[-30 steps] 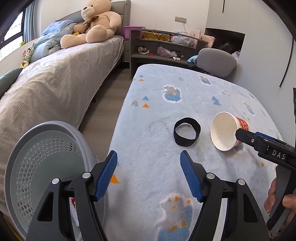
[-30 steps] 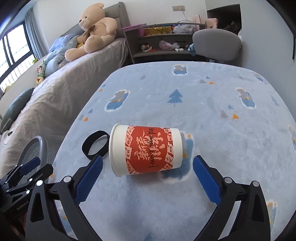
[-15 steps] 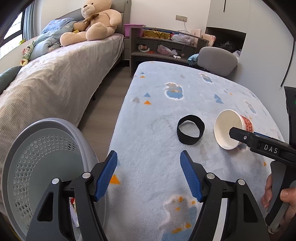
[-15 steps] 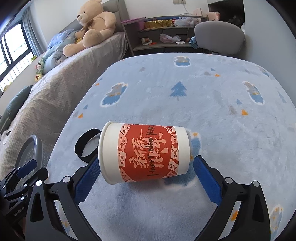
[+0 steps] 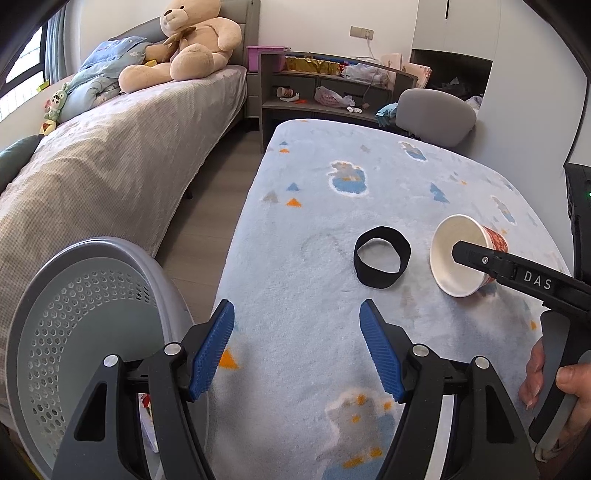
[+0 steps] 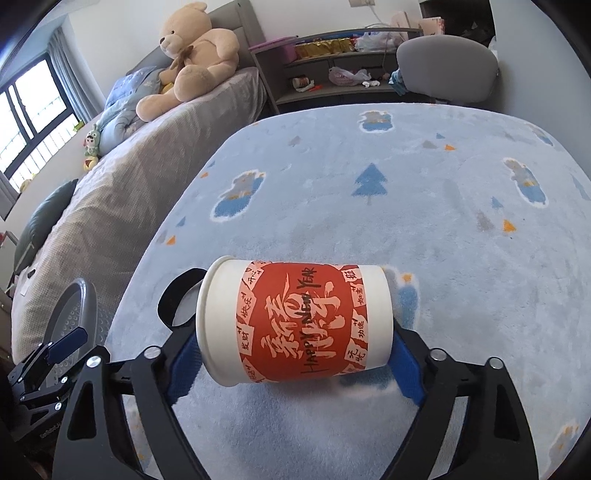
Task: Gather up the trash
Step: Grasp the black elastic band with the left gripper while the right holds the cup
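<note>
cup [image 6: 295, 321] now between right gripper [image 6: 295, 360] pads, seemingly touching

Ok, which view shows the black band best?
Left wrist: the black band shows as a whole open loop on the blanket, beside the paper cup. In the right wrist view the cup hides most of it.

A big bed [image 5: 110, 155] with a grey cover fills the left side of the room. A teddy bear [image 5: 188, 44] sits at its far end. Past the bed stands a grey shelf [image 5: 325, 92] by the white wall [image 5: 314, 22]. Brown wood floor [image 5: 218, 192] runs beside the bed. Daylight comes through a window [image 6: 29, 122] behind the bed.
</note>
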The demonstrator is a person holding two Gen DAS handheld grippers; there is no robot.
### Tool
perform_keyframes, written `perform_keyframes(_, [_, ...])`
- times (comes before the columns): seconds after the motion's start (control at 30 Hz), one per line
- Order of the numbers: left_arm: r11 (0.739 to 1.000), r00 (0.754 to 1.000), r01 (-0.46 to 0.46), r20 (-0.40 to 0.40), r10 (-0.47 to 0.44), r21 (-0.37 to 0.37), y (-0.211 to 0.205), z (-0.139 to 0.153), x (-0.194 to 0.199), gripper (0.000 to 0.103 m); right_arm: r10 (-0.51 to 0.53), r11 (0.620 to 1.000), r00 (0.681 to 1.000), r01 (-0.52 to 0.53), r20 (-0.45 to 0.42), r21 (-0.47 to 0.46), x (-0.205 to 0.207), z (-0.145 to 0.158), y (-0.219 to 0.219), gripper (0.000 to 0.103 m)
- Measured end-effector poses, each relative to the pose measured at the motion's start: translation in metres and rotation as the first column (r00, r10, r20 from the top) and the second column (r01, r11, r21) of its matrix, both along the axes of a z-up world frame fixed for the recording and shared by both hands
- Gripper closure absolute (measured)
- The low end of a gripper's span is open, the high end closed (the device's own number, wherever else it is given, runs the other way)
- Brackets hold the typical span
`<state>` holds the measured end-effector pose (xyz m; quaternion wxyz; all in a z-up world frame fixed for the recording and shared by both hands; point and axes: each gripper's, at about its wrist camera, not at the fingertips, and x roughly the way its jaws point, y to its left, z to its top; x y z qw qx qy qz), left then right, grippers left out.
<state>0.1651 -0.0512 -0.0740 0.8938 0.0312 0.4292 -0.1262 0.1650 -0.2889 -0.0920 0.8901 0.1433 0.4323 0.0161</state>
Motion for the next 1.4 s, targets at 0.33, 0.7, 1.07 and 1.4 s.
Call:
perform_keyframes(0.33, [1.000,1.000,0.028,-0.015,-0.027,0.007,-0.026,0.001,0.005,0.035,-0.018,1.000,0.999,0.017,0.041,0.014,-0.010,0.012,-0.012,0.023])
perform_keyframes(0.7, [0.998,0.995,0.063,-0.074,-0.062,0.006,-0.067,-0.012,0.023,0.035,-0.061,0.998,0.995,0.059,0.079,0.030,-0.025,0.029,-0.041,0.023])
perform_keyframes(1.07, [0.996,0.992,0.073,-0.110,-0.066,0.061,-0.093,-0.032,0.051,0.036,-0.079,0.995,0.993,0.074,0.089,0.062,-0.032,0.033,-0.055,0.023])
perform_keyframes(1.4, [0.996,0.991,0.076,-0.112,-0.072,0.036,-0.091,-0.028,0.045,0.092,-0.077,0.996,0.992,0.072,0.097,0.054,-0.037,0.036,-0.056,0.023])
